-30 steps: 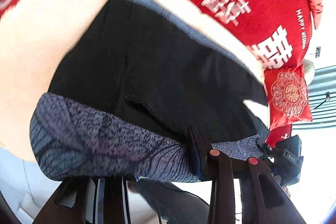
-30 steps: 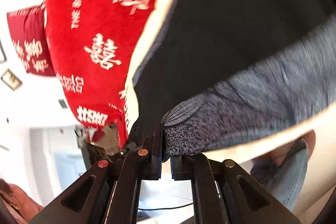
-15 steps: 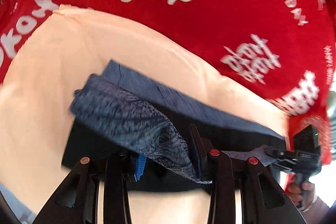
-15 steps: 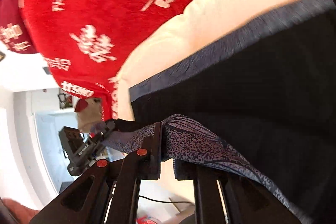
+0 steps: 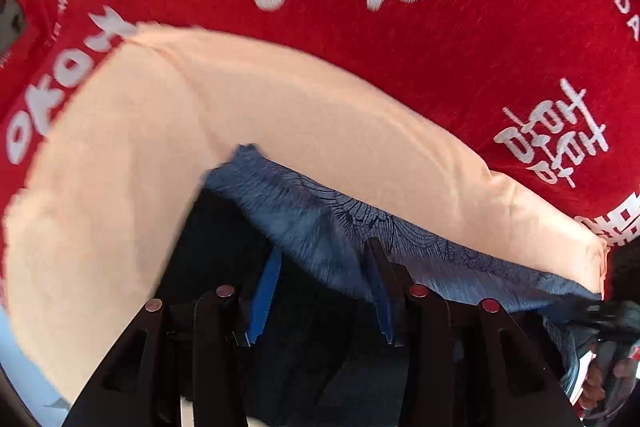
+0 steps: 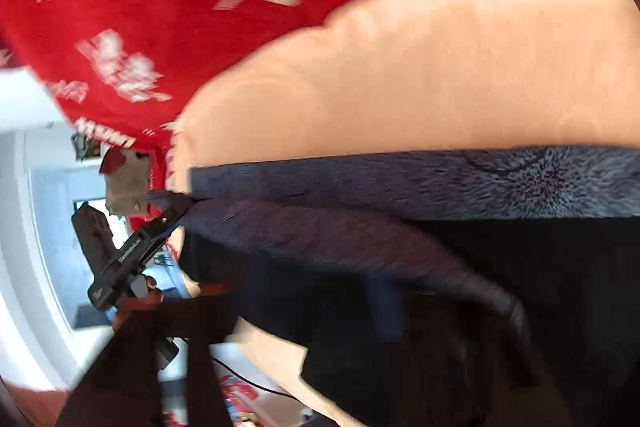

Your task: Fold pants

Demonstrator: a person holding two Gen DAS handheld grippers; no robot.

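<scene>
1. Currently, the pants (image 5: 304,311) lie on a peach-coloured sheet (image 5: 132,163), which covers part of a red blanket (image 5: 460,39) printed with white characters.
2. Pants body: black fabric. Along its far edge runs a blue-grey patterned band (image 5: 320,211), folded over so that it lies on top of the black fabric.
3. Left gripper (image 5: 320,279): points steeply down at the pants. Its fingers (image 5: 266,291) carry blue pads and are opening. The patterned band edge lies between them, but the pads stand apart and do not press on it; the fabric is released.
4. Right gripper (image 6: 292,311): heavily blurred in its own view. Its fingers are opening wide. Black fabric and a fold of the patterned band lie across the gap between them; nothing is clamped.
5. In the right wrist view, the left gripper (image 6: 160,223) appears at the left end of the patterned band (image 6: 400,183), with its tip at the band's corner.
6. In the left wrist view, the right gripper (image 5: 612,323) appears at the opposite end of the band, near the lower right border, with a hand (image 5: 596,383) behind it.
7. Both grippers are thus placed at opposite ends of the same folded edge.
</scene>
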